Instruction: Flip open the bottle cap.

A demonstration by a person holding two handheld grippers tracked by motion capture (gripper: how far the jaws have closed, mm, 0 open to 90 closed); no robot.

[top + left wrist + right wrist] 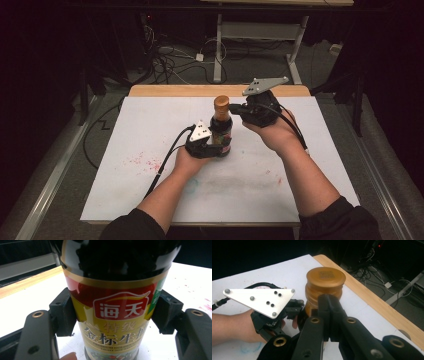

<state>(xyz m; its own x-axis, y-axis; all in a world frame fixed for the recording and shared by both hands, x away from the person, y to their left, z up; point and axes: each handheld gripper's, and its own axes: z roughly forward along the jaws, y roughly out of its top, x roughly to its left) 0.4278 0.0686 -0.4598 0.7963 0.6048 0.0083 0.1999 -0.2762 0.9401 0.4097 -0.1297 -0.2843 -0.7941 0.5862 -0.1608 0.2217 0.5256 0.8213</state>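
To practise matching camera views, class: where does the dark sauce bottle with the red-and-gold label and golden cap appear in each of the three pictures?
High view: the dark sauce bottle with red-and-gold label and golden cap stands upright at the table's centre, between both hands.
Left gripper view: its labelled body sits at the centre, between two black pads.
Right gripper view: its golden cap shows at upper centre, just beyond the shut jaws.
Shared landmark: the white table covering.

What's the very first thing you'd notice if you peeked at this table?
A tall dark sauce bottle with a red and gold label stands upright mid-table on the white sheet. The left gripper squeezes its lower body from both sides. The right gripper, jaws together, sits right by the golden-brown cap.
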